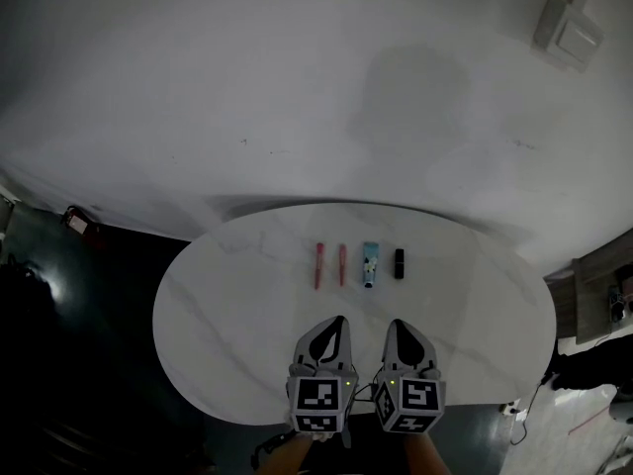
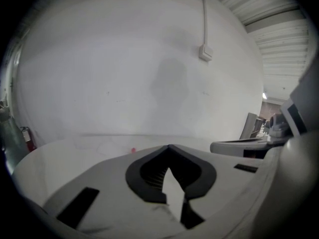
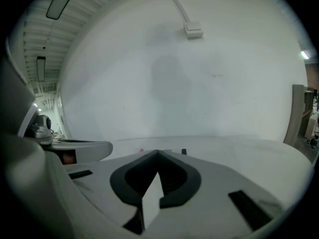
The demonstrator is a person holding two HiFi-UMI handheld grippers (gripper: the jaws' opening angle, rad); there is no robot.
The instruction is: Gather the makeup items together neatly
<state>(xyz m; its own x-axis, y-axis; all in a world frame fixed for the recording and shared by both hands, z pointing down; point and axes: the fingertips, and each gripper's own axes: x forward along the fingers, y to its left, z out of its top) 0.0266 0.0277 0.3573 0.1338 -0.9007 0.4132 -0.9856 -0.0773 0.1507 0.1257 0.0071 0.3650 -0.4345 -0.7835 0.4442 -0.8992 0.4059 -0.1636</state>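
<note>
Marbled oval table (image 1: 223, 305), flat teal tube (image 1: 370, 263)

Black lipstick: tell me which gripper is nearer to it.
Right. The right gripper points almost straight at the black lipstick, short of it; the left gripper sits farther off to the left, facing the pink sticks.

We see white table (image 1: 227, 305). Beyond left gripper (image 1: 338, 321): red stick (image 1: 319, 264), second red stick (image 1: 342, 263). Beyond right gripper (image 1: 397, 324): tube (image 1: 370, 264), black lipstick (image 1: 400, 262).
</note>
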